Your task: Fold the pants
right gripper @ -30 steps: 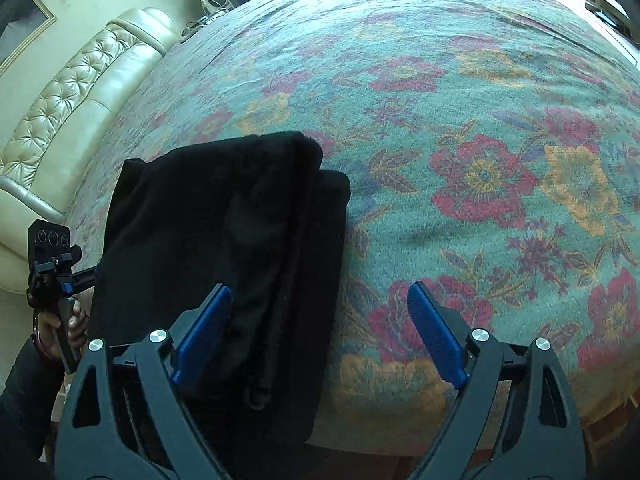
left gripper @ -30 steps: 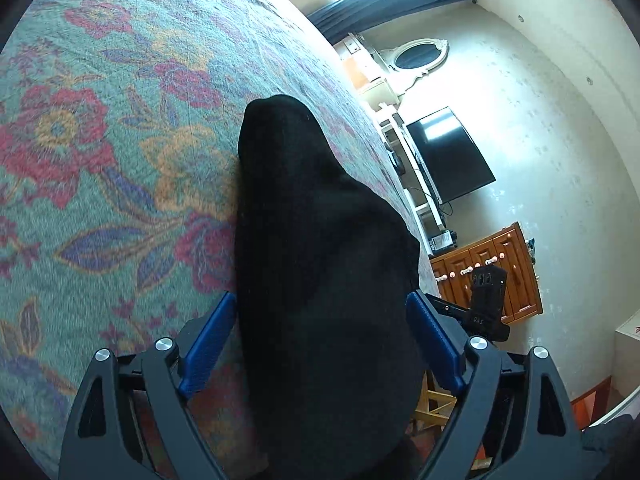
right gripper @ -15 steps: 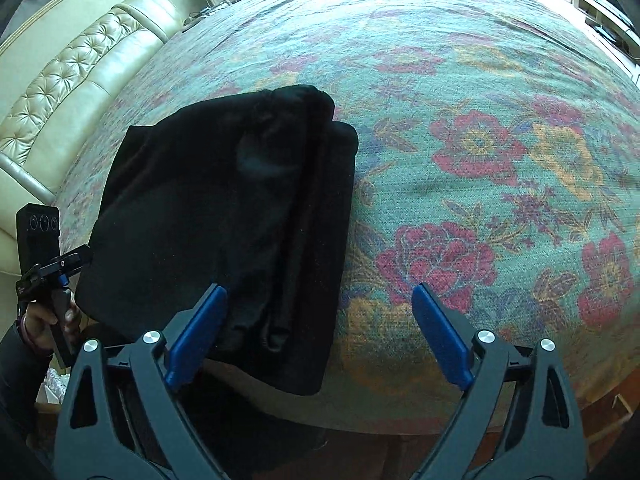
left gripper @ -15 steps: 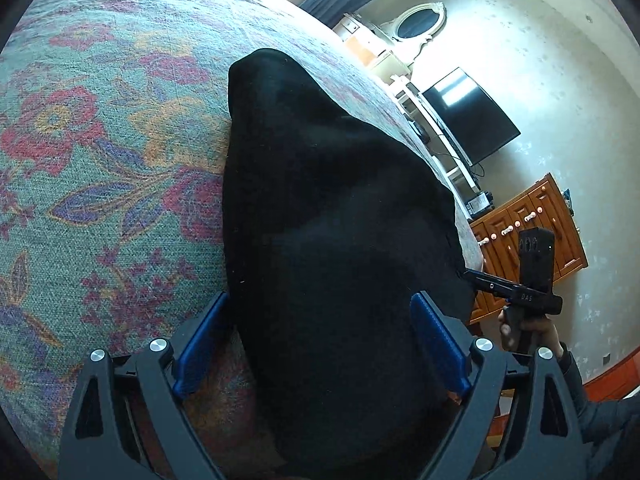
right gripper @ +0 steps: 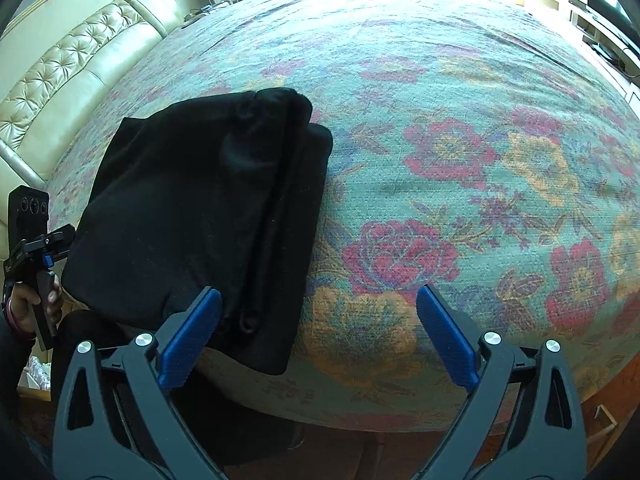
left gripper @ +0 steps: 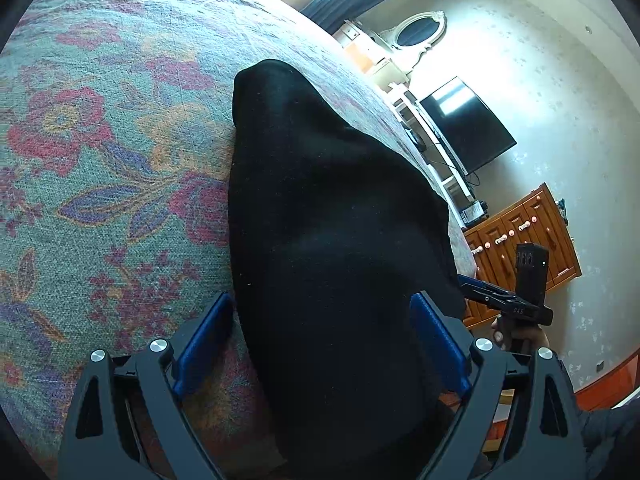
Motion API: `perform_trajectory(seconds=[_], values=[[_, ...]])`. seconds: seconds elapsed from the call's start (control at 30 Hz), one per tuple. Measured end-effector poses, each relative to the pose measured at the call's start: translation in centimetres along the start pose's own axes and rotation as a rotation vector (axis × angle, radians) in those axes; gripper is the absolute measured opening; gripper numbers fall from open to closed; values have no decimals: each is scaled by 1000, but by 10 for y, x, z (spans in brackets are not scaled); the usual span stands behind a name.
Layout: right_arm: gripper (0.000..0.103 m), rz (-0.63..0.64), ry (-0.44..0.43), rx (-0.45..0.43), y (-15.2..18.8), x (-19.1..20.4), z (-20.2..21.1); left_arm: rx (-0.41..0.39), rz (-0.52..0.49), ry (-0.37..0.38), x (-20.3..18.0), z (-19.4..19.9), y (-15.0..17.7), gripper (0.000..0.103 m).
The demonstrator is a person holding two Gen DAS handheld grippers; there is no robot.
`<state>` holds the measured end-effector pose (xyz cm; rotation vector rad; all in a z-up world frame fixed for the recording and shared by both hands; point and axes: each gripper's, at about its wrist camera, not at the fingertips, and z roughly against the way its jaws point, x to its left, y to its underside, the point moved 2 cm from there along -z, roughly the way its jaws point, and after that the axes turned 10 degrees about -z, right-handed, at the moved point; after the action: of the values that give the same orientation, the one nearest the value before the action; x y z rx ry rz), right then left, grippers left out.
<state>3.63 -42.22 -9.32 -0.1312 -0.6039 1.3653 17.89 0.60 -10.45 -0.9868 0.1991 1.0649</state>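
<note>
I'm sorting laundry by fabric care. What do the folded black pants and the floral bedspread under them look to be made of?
The folded black pants look like a soft matte knit or fleece, probably cotton or a blend: no sheen, thick rounded folds, specks of lint. The floral bedspread looks like a coarse woven textile, matte, with a visible grainy weave and the flowers apparently woven in rather than printed. Fibre content cannot be told.

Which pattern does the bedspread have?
Floral: red and yellow flowers on teal bedspread, best in right wrist view.

the only lettering stands on the right gripper (left gripper: 472, 282), seen at the right of the left wrist view: small pale characters on its black body, roughly "d45", too small to read surely.
</note>
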Motion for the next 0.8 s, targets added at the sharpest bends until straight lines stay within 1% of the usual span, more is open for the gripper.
perform_trajectory(seconds=[0.07, 0.1, 0.17, 0.2, 0.27, 0.3, 0.33, 0.37, 0.43, 0.5, 0.6, 0.8], values=[[97, -31, -11, -18, -4, -8, 9, -11, 7, -4, 0, 5, -2, 89], [97, -62, -51, -22, -7, -15, 12, -17, 10, 0, 1, 7, -4, 89], [97, -160, -176, -9, -14, -29, 15, -29, 25, 12, 6, 12, -9, 89], [97, -213, -236, 6, -17, -34, 12, -37, 42, 30, 10, 14, -12, 89], [97, -301, -371, 50, -24, -39, 2, -52, 96, 80, 18, 15, -17, 89], [97, -328, -416, 72, -27, -39, -4, -50, 123, 107, 22, 13, -18, 89], [97, -340, -435, 88, -30, -39, -11, -49, 143, 132, 25, 11, -20, 89], [97, -344, -430, 100, -32, -39, -19, -52, 158, 146, 28, 9, -23, 89], [97, -357, -428, 129, -35, -38, -32, -62, 171, 160, 32, 6, -27, 89], [98, -386, -451, 146, -37, -40, -43, -64, 189, 185, 36, 2, -30, 89], [99, -402, -495, 155, -42, -40, -47, -51, 197, 199, 39, -4, -34, 89], [99, -368, -568, 185, -45, -25, -54, -41, 188, 213, 34, -12, -38, 89]])
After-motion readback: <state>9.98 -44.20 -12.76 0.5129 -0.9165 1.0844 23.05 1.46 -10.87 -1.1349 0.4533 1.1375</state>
